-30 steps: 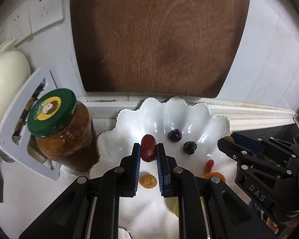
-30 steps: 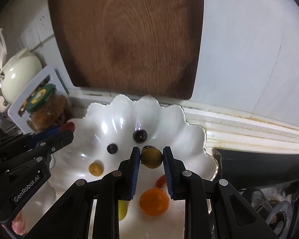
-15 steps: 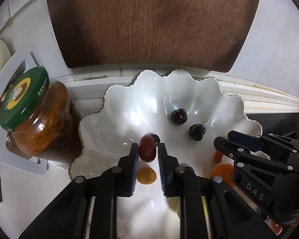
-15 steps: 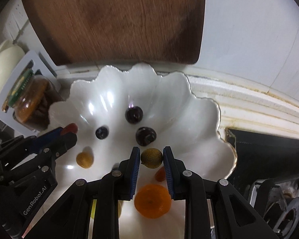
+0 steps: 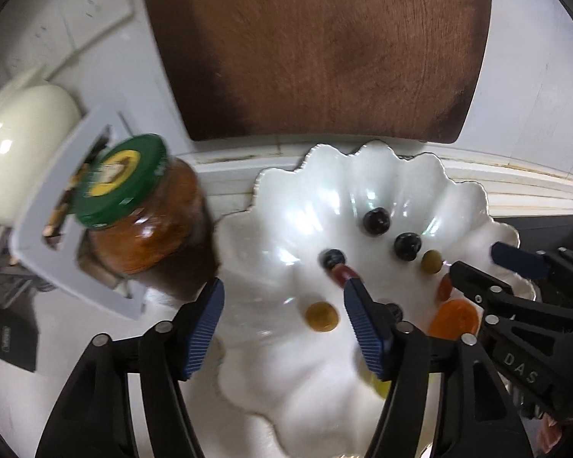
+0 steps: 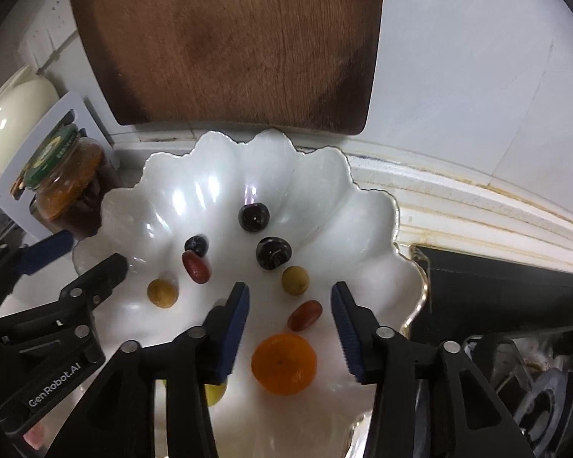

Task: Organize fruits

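Opening over the scalloped white bowl [image 6: 366, 221], your left hand-held gripper [image 5: 282, 305] and right hand-held gripper [image 6: 290, 307] grasp nothing; red date [image 6: 196, 266] and yellow-green fruit [image 6: 295, 280] lie inside, mid-frame.

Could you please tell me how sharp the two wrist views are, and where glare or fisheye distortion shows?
Left wrist view: motion blur smears the green-lidded glass jar and pale teapot; glare streaks the white scalloped porcelain bowl. Right wrist view: sharper, the orange tangerine is crisp; highlights streak the bowl's wall, and the brown wooden cutting board bows outward, with dark vignetting in the corners.
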